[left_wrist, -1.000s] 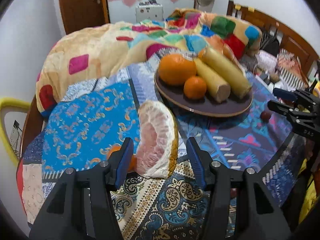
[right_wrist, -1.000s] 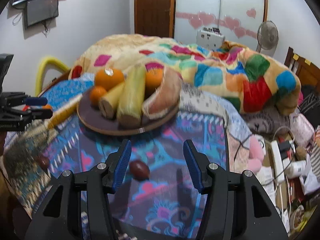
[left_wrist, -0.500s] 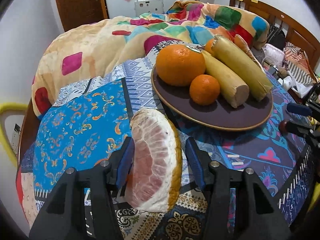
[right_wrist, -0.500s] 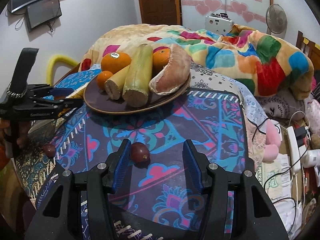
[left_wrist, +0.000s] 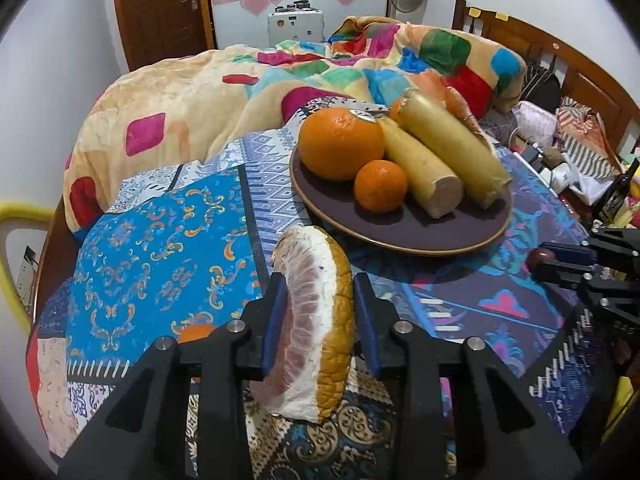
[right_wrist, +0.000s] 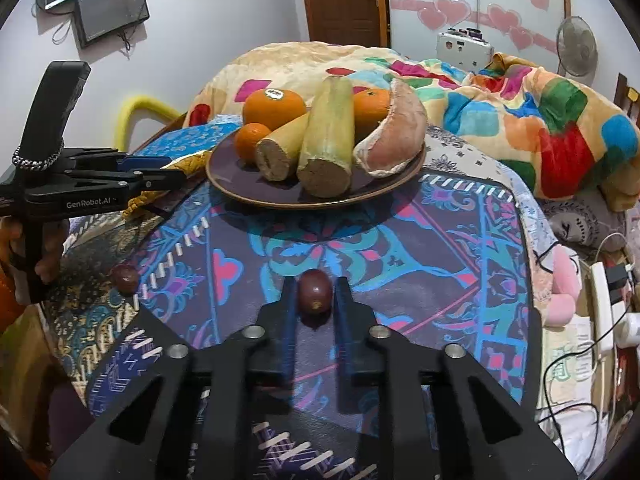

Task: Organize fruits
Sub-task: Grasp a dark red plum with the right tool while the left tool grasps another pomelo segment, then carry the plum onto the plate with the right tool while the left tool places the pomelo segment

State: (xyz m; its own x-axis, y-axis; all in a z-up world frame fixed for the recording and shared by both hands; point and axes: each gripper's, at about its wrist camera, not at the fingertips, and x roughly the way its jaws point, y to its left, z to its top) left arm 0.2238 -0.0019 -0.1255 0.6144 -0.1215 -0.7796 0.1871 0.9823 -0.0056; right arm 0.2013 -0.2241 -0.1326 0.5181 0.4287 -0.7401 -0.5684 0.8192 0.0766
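Note:
My left gripper (left_wrist: 316,312) is shut on a pomelo wedge (left_wrist: 312,328) and holds it above the patterned cloth, just short of the dark plate (left_wrist: 400,232). The plate carries a big orange (left_wrist: 340,142), a small orange (left_wrist: 380,186) and two pale long fruits (left_wrist: 444,148); the right wrist view also shows another pomelo wedge (right_wrist: 394,132) on it. My right gripper (right_wrist: 314,294) is shut on a small dark red fruit (right_wrist: 314,291), low over the cloth, in front of the plate (right_wrist: 248,196).
A second dark red fruit (right_wrist: 125,278) lies on the cloth at the left. A small orange (left_wrist: 196,332) lies behind my left fingers. A colourful blanket (left_wrist: 240,88) is heaped behind the plate. Cables and clutter (right_wrist: 592,300) lie off the right edge.
My left gripper closed on the pomelo wedge and lifted it toward the plate. My right gripper moved forward to the dark red fruit and closed on it.

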